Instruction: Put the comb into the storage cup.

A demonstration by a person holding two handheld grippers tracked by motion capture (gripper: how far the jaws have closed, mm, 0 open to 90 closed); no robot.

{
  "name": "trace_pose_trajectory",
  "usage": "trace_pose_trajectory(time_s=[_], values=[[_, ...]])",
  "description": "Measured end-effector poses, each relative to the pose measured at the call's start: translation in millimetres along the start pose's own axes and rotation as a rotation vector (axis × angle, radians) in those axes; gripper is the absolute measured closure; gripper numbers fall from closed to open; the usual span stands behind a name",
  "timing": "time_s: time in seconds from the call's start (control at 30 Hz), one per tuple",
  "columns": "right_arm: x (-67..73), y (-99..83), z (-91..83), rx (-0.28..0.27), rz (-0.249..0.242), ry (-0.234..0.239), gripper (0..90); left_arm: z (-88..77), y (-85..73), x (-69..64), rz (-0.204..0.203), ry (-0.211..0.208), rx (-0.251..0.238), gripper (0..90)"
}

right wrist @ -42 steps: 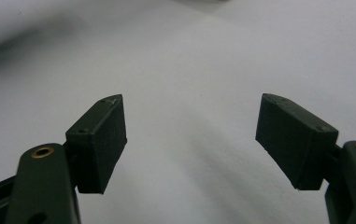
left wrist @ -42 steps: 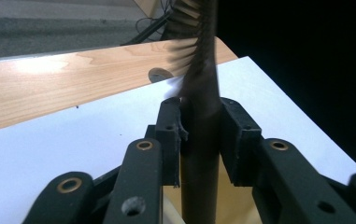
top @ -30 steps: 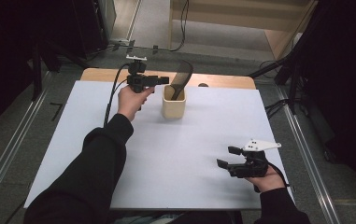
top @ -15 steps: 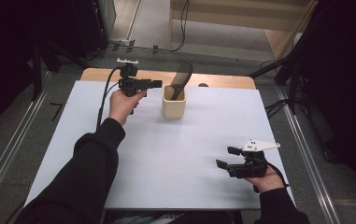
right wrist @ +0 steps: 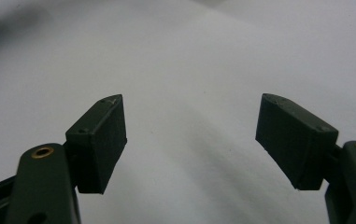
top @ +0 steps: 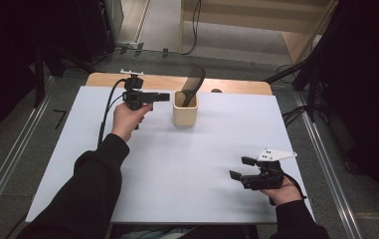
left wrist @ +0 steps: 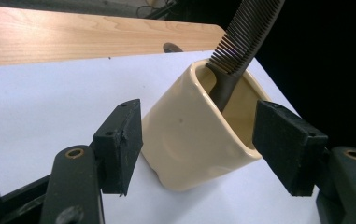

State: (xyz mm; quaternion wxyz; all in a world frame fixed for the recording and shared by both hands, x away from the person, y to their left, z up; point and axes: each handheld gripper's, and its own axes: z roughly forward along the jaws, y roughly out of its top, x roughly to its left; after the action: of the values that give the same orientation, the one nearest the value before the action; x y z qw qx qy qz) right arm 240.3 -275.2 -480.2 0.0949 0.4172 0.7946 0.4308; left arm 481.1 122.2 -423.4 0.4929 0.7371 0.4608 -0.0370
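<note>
A cream cup [top: 185, 113] stands upright on the white bench [top: 177, 169], near its far edge and a little left of the middle. The cup has flat sides, round corners and a smooth, shiny wall. Inside it stands a dark brown comb [top: 193, 82]. Its handle goes down into the cup, and its top with the thin teeth leans out over the rim, up and to the right. In the left gripper view the cup [left wrist: 199, 135] looks pale yellow, and the comb [left wrist: 241, 42] shows many fine teeth in a row. The left gripper [top: 164, 97] is just beside the cup on its left side and points at it. Its jaws are spread wide, and in its own view the cup sits between them, but the pads do not press on it. The right gripper [top: 236, 169] is well apart from the cup, near the front right corner of the bench. Its jaws are spread too, with nothing but the bare white bench [right wrist: 189, 93] between them.
</note>
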Motion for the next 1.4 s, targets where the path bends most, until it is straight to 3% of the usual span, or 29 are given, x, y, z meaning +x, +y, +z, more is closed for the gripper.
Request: trace_pose_trajectory(time_s=[0.33,0.77,0.9,1.3,1.4], values=[[-0.2,-0.3,0.9,0.005,0.0,-0.002,22.8,-4.4,-14.5,3.7,0.012,-0.01,0.017,33.9],[0.8,-0.3,2.2,0.011,0.003,0.001,22.8,-6.4,-31.0,7.7,-0.021,-0.041,0.014,33.9],[1.2,-0.4,2.8,0.011,0.001,0.003,22.8,-8.1,-35.1,6.5,-0.01,-0.032,0.033,33.9],[1.5,-0.5,3.4,0.018,0.002,0.002,22.8,-23.4,-44.6,0.2,0.003,-0.03,0.022,33.9],[2.1,-0.5,3.6,0.018,0.003,0.006,22.8,-26.0,-49.5,-0.9,-0.01,-0.048,0.021,33.9]])
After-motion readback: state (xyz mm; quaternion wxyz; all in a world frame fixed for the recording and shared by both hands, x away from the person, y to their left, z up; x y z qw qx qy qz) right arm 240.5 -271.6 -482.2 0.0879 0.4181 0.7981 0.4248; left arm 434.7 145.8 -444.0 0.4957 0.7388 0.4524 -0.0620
